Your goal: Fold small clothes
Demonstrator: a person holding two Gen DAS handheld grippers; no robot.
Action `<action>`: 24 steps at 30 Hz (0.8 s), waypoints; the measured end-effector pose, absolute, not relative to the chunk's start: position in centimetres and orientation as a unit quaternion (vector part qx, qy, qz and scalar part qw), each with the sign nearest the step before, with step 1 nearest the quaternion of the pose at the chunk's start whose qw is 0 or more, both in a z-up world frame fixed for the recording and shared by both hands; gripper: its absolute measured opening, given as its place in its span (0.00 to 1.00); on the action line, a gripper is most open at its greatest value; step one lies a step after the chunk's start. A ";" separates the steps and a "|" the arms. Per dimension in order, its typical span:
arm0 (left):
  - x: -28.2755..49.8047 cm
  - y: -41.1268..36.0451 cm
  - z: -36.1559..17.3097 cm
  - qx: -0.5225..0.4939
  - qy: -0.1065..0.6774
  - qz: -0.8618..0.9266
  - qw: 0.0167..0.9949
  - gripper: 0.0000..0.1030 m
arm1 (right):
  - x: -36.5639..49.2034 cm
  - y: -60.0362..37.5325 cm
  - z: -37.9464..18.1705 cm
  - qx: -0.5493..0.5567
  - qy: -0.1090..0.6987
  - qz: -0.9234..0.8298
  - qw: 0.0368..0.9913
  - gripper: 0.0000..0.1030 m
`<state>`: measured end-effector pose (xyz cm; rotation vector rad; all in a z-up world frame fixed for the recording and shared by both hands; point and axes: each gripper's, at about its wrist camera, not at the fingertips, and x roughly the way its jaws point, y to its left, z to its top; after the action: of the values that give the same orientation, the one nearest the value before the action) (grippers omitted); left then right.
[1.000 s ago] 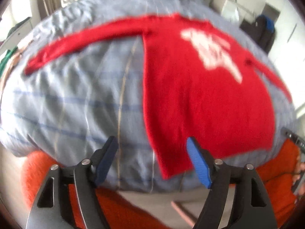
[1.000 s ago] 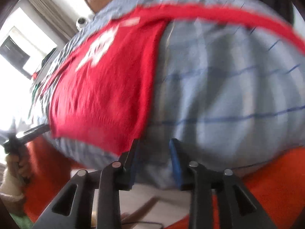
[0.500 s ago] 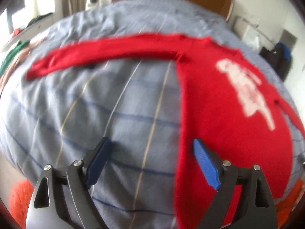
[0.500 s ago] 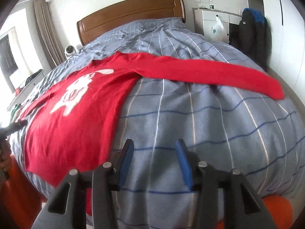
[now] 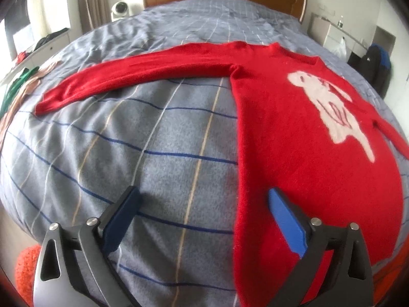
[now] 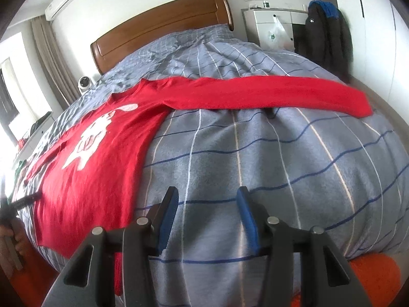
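A red sweater with a white print lies flat, front up, on the grey checked bed cover, both sleeves spread sideways. Its left sleeve runs out to the left in the left wrist view. Its right sleeve runs out to the right in the right wrist view, where the body lies at left. My left gripper is open and empty, low over the sweater's left side edge near the hem. My right gripper is open and empty over bare cover, right of the sweater's hem.
The bed cover ends at a wooden headboard at the back. White drawers and a dark jacket stand at the right of the bed. Loose clothes lie at the far left. Orange fabric shows below the bed's near edge.
Both grippers have moved forward from the bed's near edge over the cover and risen. The right gripper's jaws have opened wider. The sweater has not moved.
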<state>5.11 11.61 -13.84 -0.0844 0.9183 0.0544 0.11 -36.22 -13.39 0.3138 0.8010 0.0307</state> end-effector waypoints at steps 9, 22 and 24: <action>5.0 11.8 -14.5 -0.042 0.447 0.011 0.894 1.00 | 0.5 -35.9 -14.0 0.141 0.403 0.008 0.904 0.46; 4.9 11.4 -14.5 -0.027 0.455 0.014 0.890 1.00 | 0.5 -35.9 -14.3 0.142 0.408 0.010 0.902 0.48; 4.8 11.5 -14.4 -0.031 0.452 0.013 0.892 1.00 | 0.5 -35.9 -14.3 0.144 0.408 0.010 0.902 0.48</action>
<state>4.82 11.50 -14.39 -0.0644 0.9377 0.0269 0.52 -35.91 -14.32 0.2974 0.8437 0.0213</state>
